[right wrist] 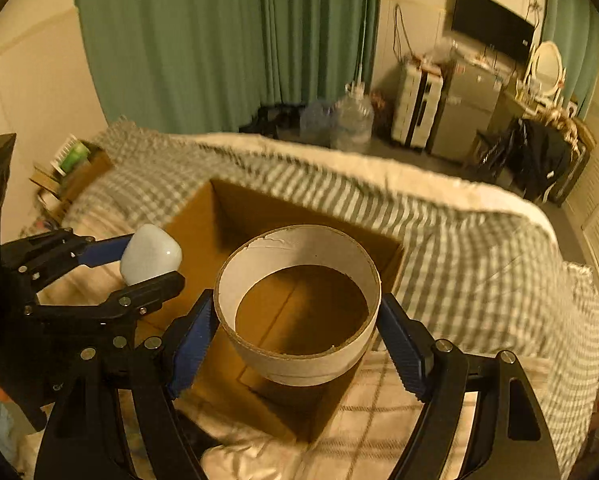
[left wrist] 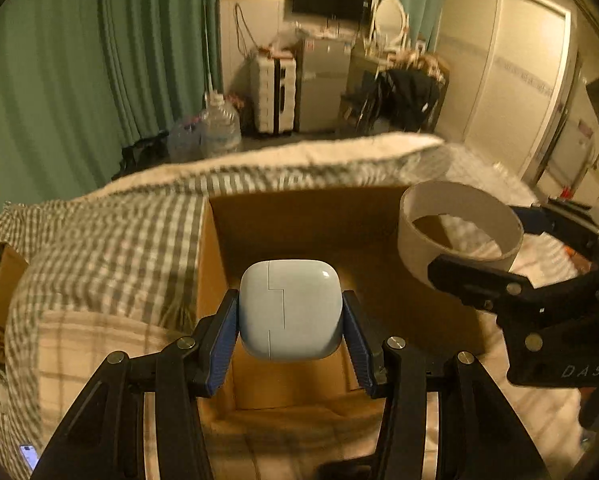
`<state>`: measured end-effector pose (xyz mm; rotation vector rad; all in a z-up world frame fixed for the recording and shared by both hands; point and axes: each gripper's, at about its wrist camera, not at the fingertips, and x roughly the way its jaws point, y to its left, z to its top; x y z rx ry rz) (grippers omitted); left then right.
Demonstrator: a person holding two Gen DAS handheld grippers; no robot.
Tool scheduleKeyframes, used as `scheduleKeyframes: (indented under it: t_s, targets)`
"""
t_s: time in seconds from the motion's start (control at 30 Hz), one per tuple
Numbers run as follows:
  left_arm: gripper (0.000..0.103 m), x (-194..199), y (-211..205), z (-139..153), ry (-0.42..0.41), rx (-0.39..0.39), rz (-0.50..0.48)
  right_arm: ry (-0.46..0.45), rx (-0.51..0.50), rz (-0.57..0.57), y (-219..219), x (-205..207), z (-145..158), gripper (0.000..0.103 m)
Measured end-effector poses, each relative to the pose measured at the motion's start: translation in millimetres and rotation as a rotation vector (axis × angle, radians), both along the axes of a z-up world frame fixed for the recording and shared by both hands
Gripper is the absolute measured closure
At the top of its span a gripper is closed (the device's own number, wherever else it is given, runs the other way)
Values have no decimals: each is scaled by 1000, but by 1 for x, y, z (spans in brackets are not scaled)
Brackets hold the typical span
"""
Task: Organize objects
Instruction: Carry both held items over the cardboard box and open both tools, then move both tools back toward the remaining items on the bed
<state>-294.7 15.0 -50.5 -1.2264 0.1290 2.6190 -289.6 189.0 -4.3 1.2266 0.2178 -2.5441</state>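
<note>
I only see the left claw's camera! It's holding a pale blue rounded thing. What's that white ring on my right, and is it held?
Observer: Yes. The right claw squeezes the white cardboard ring with a blue pad on each side.
Operator: Does the ring have a bottom?
Observer: No, it's open; through it you see the floor of the brown cardboard box.
Operator: Is it over the box?
Observer: Yes, it hangs above the box opening.
Operator: How does my blue thing look from there?
Observer: The pale blue rounded plastic case sits in the left claw, near the box's left edge.
</note>
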Motion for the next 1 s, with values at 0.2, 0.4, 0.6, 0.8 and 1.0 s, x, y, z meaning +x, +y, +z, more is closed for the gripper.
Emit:
scheduleKeyframes:
  t_s: [0.2,0.4,0.6,0.8,1.0]
  targets:
    - [46,-16,-9,-26,-8,13,24,13,-109,-10,9,-15,-25,22]
    - [5,-3,-7,-6,51,17,67,81,-147,-36,13,3,-1,0]
    - [5,41,-15,48,120,14,71,163,-85,-67,24,39,51,0]
    - [0,111,-20,103,211,-32,54,211,-49,-77,31,107,107,0]
    - [0,184,-16,128,260,-72,49,305,-7,-59,32,180,147,0]
